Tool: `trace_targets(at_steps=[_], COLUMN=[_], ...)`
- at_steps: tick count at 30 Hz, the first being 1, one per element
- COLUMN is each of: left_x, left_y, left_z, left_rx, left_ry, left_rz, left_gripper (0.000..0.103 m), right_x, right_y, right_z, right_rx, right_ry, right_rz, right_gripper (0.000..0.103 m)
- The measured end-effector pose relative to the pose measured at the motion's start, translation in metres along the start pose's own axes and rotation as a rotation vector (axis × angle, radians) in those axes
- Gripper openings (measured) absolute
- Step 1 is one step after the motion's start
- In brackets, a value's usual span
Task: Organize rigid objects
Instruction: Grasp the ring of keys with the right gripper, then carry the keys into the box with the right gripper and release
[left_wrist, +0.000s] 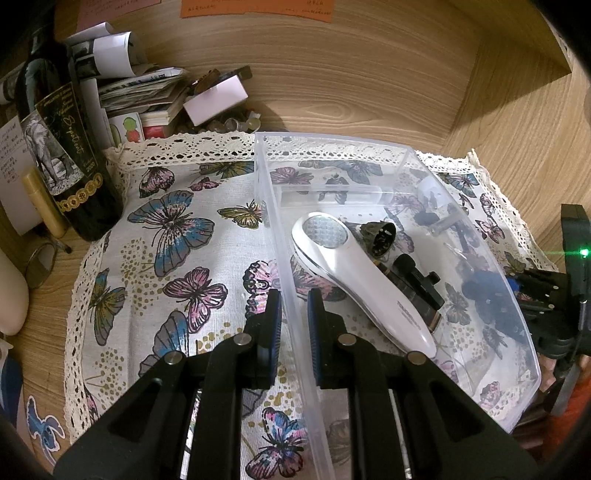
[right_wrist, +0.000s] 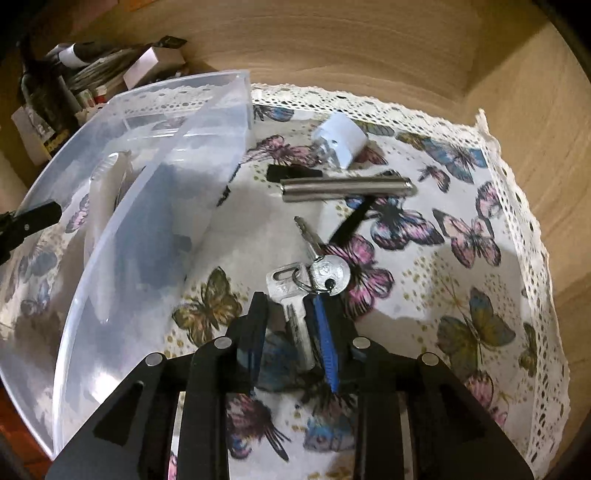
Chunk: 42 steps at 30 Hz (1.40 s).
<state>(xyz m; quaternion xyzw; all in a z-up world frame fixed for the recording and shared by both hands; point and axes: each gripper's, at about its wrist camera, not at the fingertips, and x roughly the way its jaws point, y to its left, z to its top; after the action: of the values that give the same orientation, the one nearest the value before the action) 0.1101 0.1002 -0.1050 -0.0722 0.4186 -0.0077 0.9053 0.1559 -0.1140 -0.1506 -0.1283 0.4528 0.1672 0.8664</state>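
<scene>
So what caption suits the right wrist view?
Right gripper astride keys on the butterfly cloth, beside a clear bin.

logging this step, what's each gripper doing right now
Left gripper: shut on the bin wall.
Right gripper: jaws slightly apart around a key; cannot tell if the pads still press on it.
</scene>
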Motion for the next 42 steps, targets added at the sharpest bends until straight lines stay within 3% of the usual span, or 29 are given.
trace_targets(at_steps=[8,15,21,23,25,27,42], left_x=[0.000,0.001,0.001,0.001,0.001,0.001,0.002], left_y=[0.000,0.000,0.000,0.000,0.001,0.001,0.003], left_z=[0.000,0.001,0.001,0.001,0.001,0.001,0.001], left_rx=[0.000,-0.001,0.000,0.001,0.001,0.000,0.003], left_ry=[0.000,0.000,0.001,0.001,0.001,0.000,0.001], left_rz=[0.000,0.000,0.000,0.001,0.001,0.002,0.005], left_gripper=[0.014,0.014,0.014,0.014,0.014,0.014,0.014], right_x=[-0.004,-0.005,0.014,0.019,0.019,0.017,-0.024], right_y=[-0.003,-0.015,-0.009,-0.014,-0.017,-0.017,-0.014], right_z=[0.007,0.009,0.014,0.018,0.019,0.019,0.005], right_rx=[-0.024,0.021,-0.016,0.012,0.014,0.001,0.011], right_ry=[-0.002,-0.015,-0.009,-0.008,-0.019,-0.026,-0.124], right_rz=[-0.010,-0.016,-0.023,0.005,0.004,0.003,-0.031], right_gripper=[0.026,0.051,0.058,0.058,0.048,0.028,0.027])
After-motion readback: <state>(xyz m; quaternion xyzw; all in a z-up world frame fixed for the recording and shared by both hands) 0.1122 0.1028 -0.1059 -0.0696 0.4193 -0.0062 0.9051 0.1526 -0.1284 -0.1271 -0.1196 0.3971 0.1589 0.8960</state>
